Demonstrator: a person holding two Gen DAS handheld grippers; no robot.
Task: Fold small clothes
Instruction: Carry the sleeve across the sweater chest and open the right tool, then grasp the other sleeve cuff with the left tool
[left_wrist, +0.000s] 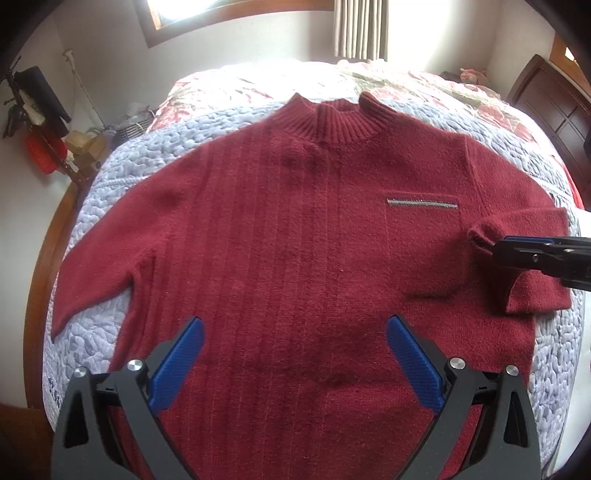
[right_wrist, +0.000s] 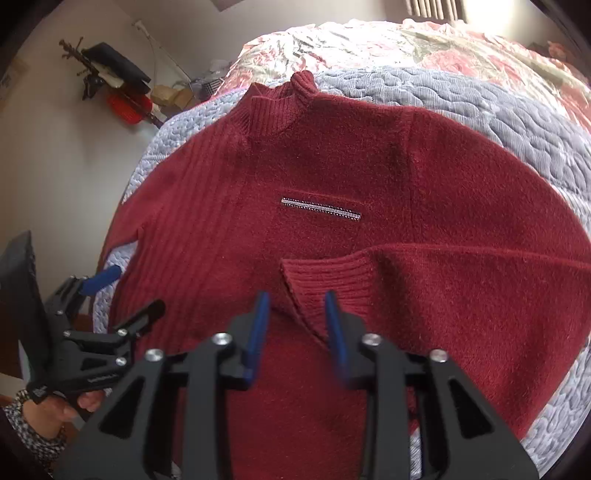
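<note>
A dark red knit sweater (left_wrist: 295, 206) lies face up on the bed, collar away from me, with a silver strip (left_wrist: 422, 203) on the chest. Its left sleeve (left_wrist: 96, 258) stretches out flat. The other sleeve (right_wrist: 461, 280) is folded across the body. My left gripper (left_wrist: 295, 336) hovers open over the lower body with nothing between its fingers; in the right wrist view the left gripper (right_wrist: 125, 293) sits at the hem's edge. My right gripper (right_wrist: 297, 317) is partly open, and the ribbed cuff (right_wrist: 314, 280) lies between its fingers (right_wrist: 258, 325). From the left wrist view, the right gripper (left_wrist: 496, 249) touches the bunched cuff (left_wrist: 480, 230).
A pale blue quilt (left_wrist: 140, 155) covers the bed, with a floral bedspread (left_wrist: 258, 88) beyond it. The wooden bed frame (left_wrist: 44, 236) curves along the left. A coat rack and boxes (left_wrist: 44, 122) stand by the wall. A person's hand (right_wrist: 85, 402) holds the left gripper.
</note>
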